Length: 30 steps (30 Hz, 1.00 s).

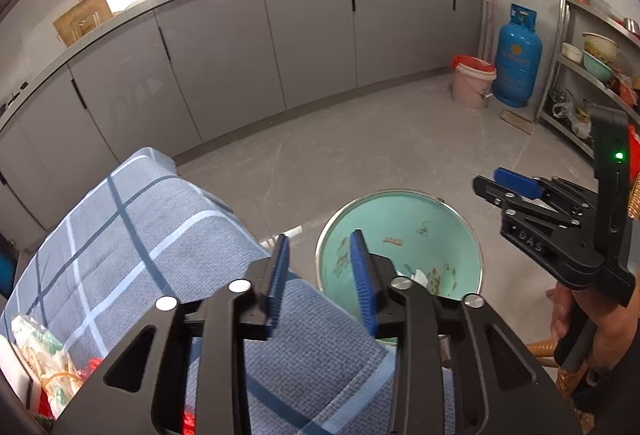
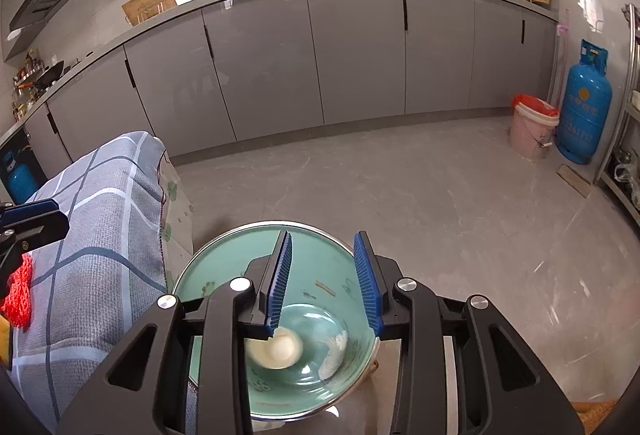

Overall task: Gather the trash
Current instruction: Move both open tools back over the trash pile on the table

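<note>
A teal enamel basin [image 2: 208, 275] stands low beside the cloth-covered table [image 2: 100, 235]. In its bottom lie a blurred round white piece [image 2: 276, 351] and a crumpled white tissue [image 2: 334, 353]. My right gripper [image 2: 323, 235] hangs open right over the basin, nothing between its blue pads. My left gripper [image 1: 320, 235] is open too, over the table's edge and the basin [image 1: 400, 219], also empty. A white scrap [image 1: 420, 275] shows inside the basin. The right gripper [image 1: 486, 179] appears at the right, held by a hand [image 1: 568, 311]. Only the tip of the left gripper [image 2: 24, 219] shows at the left edge.
On the blue checked cloth [image 1: 140, 235] lie a red mesh [image 2: 18, 291] and printed wrappers [image 1: 40, 355]. Grey cabinets run along the back. A pink bucket [image 1: 472, 83], a blue gas cylinder [image 1: 518, 55] and a steel rack [image 1: 592, 75] stand at the right.
</note>
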Tool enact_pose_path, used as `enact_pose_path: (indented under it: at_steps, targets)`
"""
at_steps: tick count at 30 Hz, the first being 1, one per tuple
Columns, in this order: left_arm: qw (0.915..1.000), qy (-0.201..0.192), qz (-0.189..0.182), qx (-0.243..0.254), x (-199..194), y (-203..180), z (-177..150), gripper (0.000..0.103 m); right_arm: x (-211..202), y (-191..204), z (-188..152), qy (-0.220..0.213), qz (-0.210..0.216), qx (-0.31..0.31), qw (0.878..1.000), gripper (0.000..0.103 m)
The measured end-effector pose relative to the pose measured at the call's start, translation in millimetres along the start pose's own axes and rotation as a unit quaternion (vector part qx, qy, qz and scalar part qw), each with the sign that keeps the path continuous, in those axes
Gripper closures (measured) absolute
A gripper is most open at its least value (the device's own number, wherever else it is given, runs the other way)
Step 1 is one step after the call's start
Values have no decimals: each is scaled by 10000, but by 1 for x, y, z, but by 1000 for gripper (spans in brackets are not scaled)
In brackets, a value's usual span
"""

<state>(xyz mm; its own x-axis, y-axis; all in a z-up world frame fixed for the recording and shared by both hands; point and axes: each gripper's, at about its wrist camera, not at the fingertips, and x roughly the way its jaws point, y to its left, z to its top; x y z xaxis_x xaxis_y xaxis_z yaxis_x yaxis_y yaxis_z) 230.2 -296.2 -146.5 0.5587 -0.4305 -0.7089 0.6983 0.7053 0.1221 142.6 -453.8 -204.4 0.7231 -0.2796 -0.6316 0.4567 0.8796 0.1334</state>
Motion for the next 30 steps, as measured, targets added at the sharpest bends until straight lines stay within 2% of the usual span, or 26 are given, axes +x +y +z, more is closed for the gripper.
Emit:
enact_pose_path:
  at_steps: [2,8,11,30]
  targets:
    - [9998,-55,147,-77,-8,4,-2,40,-6,0,-2,6,-4,71,10000,64]
    - [9990,-202,347,-189,-39,16,-11,39,-26,14,-12,52,4,109,9999,56]
    - [9977,-349,531,-246,-59,24,-17,27,-36,26,-14,43,39,87,9999,53]
    - [9856,-744,1231,-888,-166,99,-66,27,-83,151,-6,-128,743,-693,9947,46]
